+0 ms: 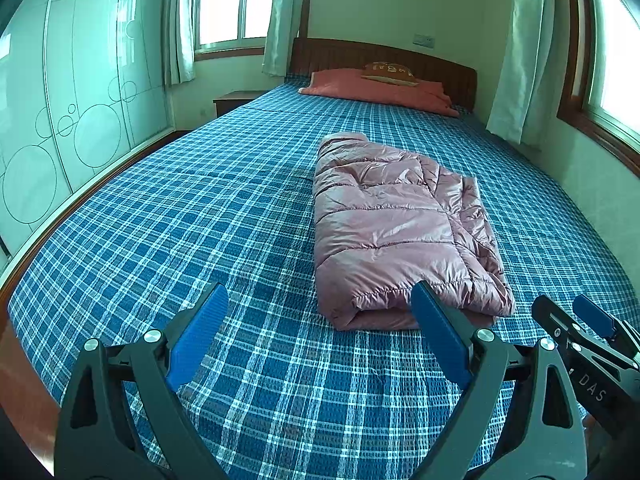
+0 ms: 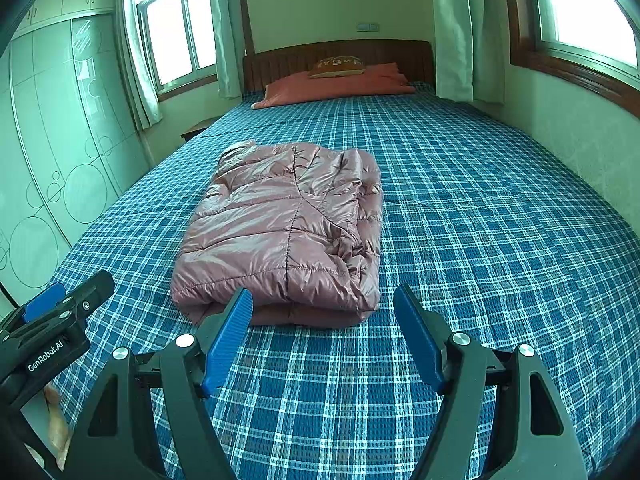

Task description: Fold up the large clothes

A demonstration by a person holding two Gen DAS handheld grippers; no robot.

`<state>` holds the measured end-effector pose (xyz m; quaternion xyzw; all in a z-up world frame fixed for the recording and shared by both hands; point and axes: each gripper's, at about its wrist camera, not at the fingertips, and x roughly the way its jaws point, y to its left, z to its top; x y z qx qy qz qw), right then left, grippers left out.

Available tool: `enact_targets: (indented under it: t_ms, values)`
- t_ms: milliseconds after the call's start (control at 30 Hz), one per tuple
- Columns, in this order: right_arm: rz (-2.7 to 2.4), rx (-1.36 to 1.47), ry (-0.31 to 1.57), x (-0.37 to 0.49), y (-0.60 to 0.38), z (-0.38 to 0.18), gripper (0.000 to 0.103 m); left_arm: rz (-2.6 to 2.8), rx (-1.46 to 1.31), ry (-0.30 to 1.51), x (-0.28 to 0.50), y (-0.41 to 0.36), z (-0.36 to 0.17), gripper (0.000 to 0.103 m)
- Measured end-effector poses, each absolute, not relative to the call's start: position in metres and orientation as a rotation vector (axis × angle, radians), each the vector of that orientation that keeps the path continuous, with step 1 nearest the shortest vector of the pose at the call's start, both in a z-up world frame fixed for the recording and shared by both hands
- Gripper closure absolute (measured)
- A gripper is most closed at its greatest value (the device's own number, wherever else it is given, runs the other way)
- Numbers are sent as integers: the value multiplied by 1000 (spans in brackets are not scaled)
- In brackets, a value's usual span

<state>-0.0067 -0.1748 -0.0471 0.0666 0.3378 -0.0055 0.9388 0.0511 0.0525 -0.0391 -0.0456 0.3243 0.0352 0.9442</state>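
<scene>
Lying folded on the plaid bed (image 2: pixel 480 200) just ahead of both released, empty hand-held grippers, left (image 1: pixel 320 320) and right (image 2: pixel 324 320), the slick pink puffer jacket (image 2: pixel 288 224) risks springing open, its puffy filling pushing the unheld layers apart.

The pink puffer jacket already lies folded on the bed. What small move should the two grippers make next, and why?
Probably draw both back from the bed. The pink puffer jacket lies as a compact folded bundle on the blue plaid bedsheet. The left gripper and the right gripper are open, hold nothing, and stand short of the jacket's near edge. No loose sleeve shows, so the fold looks done.
</scene>
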Motion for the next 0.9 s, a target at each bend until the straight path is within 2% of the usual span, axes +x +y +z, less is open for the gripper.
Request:
enact_targets:
  t_ms: [300, 333, 367, 400, 733, 900]
  values:
    - [-10, 136, 691, -7, -175, -47, 31, 77, -71, 631, 51, 53, -36, 10]
    - [-10, 135, 691, -7, -175, -48, 31, 74, -72, 628, 51, 53, -35, 9]
    - [-9, 135, 692, -7, -175, -48, 31, 76, -72, 628, 51, 53, -35, 3]
    - [-9, 135, 693, -8, -175, -49, 31, 88, -70, 625, 51, 53, -35, 2]
    - [-4, 149, 706, -3, -182, -58, 31, 82, -47, 588, 55, 51, -38, 2]
    - [-24, 170, 722, 3, -198, -66, 31, 80, -74, 644, 72, 60, -51, 2]
